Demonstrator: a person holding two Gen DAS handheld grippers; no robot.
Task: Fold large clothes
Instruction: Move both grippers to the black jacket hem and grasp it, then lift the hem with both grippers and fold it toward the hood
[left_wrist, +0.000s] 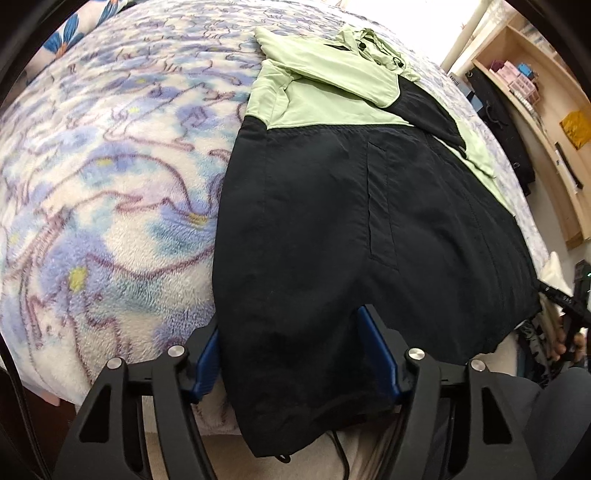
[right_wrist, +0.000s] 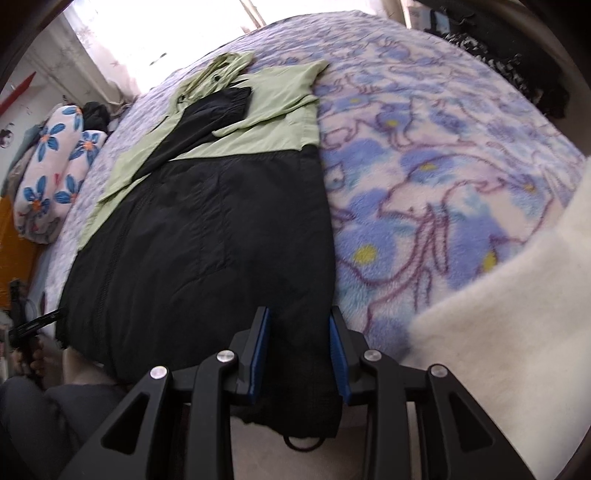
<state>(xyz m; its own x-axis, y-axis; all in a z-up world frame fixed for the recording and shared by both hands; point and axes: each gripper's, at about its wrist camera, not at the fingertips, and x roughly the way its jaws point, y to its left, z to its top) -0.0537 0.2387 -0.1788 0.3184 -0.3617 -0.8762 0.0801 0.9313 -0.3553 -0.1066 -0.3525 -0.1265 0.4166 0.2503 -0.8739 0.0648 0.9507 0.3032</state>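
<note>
A black and light-green hooded jacket (left_wrist: 332, 192) lies flat on the floral fleece blanket (left_wrist: 110, 166), both sleeves folded in across the chest. Its black hem hangs over the near bed edge. My left gripper (left_wrist: 288, 332) is open, its blue-padded fingers (left_wrist: 373, 343) on either side of the left hem corner. In the right wrist view the jacket (right_wrist: 207, 229) fills the middle. My right gripper (right_wrist: 299, 332) is open, its fingers (right_wrist: 338, 343) on either side of the right hem corner. The other gripper shows small at the far edge of each view.
The blanket (right_wrist: 443, 166) covers the whole bed. Floral pillows (right_wrist: 55, 162) lie at the bed's left side. A wooden shelf (left_wrist: 546, 110) with small items and dark hanging clothes stands to the right. A white fleece fold (right_wrist: 498, 314) lies at the near right corner.
</note>
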